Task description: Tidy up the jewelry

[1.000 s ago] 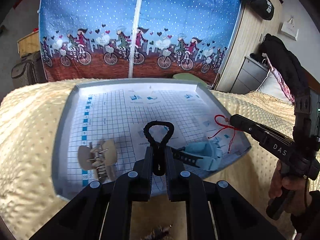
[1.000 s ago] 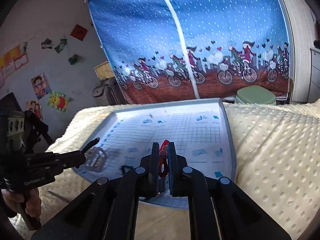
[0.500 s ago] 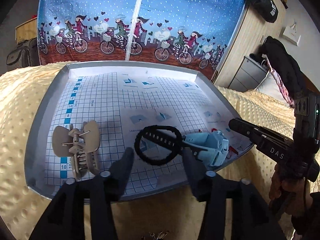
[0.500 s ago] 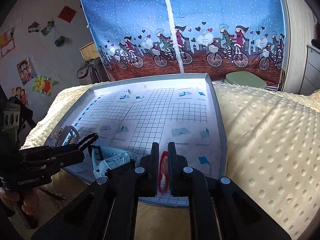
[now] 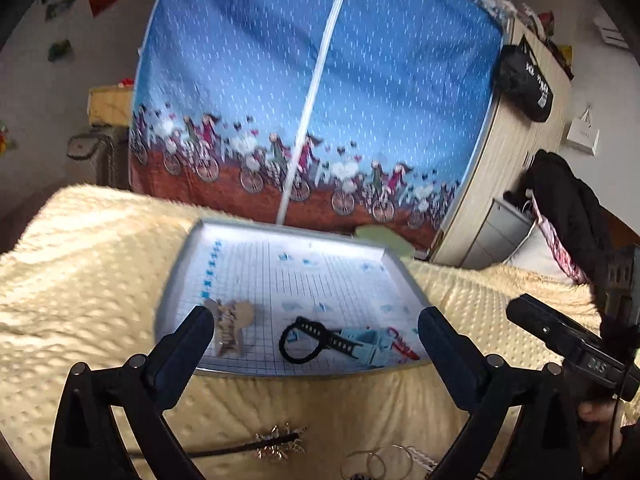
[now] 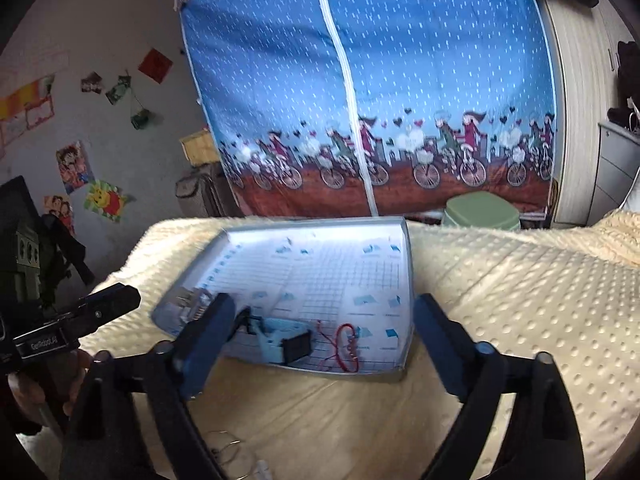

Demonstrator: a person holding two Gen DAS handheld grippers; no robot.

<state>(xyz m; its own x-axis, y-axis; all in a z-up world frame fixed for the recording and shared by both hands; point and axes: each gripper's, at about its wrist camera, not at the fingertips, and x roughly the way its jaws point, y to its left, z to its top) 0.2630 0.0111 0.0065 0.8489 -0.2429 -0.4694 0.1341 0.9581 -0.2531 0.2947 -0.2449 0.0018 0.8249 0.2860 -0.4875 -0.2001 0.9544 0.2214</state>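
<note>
my left gripper (image 5: 316, 332) and right gripper (image 6: 322, 322) both hang spread wide and empty over the blanket (image 6: 520, 300). beyond them, the tray (image 5: 176, 280) holds the black hair tie (image 5: 298, 344), blue watch (image 5: 368, 346), red bracelet (image 6: 347, 346) and beige claw clip (image 5: 230, 326).

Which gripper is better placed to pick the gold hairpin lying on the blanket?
Left. The gold hairpin lies just under the open left gripper; the right wrist view does not show it.
</note>
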